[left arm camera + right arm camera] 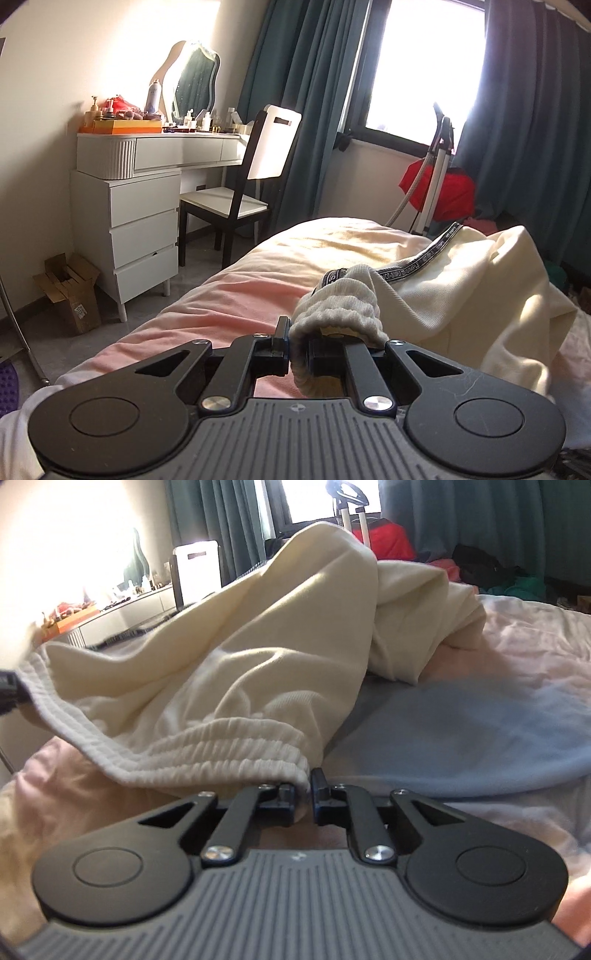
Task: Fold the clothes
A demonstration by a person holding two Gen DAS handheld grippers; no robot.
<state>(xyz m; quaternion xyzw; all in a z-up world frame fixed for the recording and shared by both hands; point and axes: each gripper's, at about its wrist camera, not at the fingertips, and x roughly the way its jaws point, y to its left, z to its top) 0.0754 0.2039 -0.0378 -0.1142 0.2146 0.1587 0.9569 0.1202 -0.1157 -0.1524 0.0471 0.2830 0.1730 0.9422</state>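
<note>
A white dressing table (159, 147) with drawers stood against the pale wall, a mirror (195, 81) on top — cluttered with bottles. A black-framed chair (240, 184) sat beside teal curtains (306, 92), and the window (424, 62) blazed with daylight.

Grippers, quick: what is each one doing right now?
Left gripper: closed on the ribbed waistband of the cream garment.
Right gripper: closed on the same waistband's other end.

The left hand-held gripper (298, 345) pinches the ribbed waistband (338, 308) of cream trousers (480, 280), which trail off toward 2 o'clock over the pink bed (229, 299). At 10 o'clock stand a cluttered white dresser (147, 192) and chair (240, 192).
</note>
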